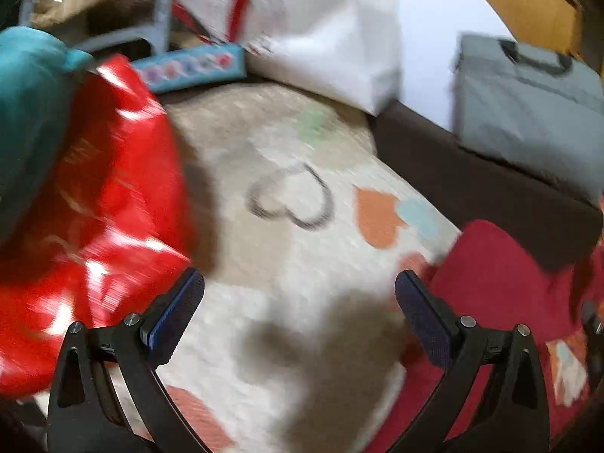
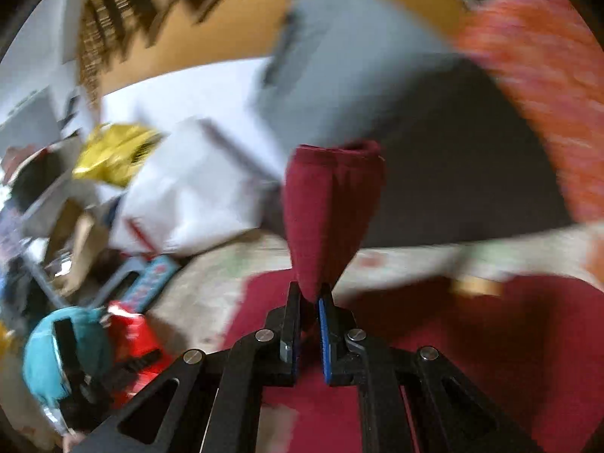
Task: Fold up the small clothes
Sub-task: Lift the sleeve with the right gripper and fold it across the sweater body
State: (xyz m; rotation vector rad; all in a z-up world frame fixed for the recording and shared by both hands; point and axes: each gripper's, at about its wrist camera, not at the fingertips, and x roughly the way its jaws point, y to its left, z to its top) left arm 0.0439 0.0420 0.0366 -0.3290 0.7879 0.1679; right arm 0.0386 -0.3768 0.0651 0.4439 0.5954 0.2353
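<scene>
The right gripper (image 2: pixel 309 298) is pinching a lifted fold of the soft, light, limp dark-red knit garment (image 2: pixel 332 207) lying on the heart-patterned blanket (image 1: pixel 287 264), while the left gripper (image 1: pixel 300 294) is hanging released; grasp hems or corners.

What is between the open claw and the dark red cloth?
Nothing visible. The left claw hangs open over the bare heart-print blanket, and the dark red cloth lies just beside its right-hand finger. The shiny red bag sits on the other side. The right claw already pinches the cloth.

A heart-patterned blanket (image 1: pixel 287 302) carries a dark red garment (image 1: pixel 490 283) and a shiny red bag (image 1: pixel 113 188).
</scene>
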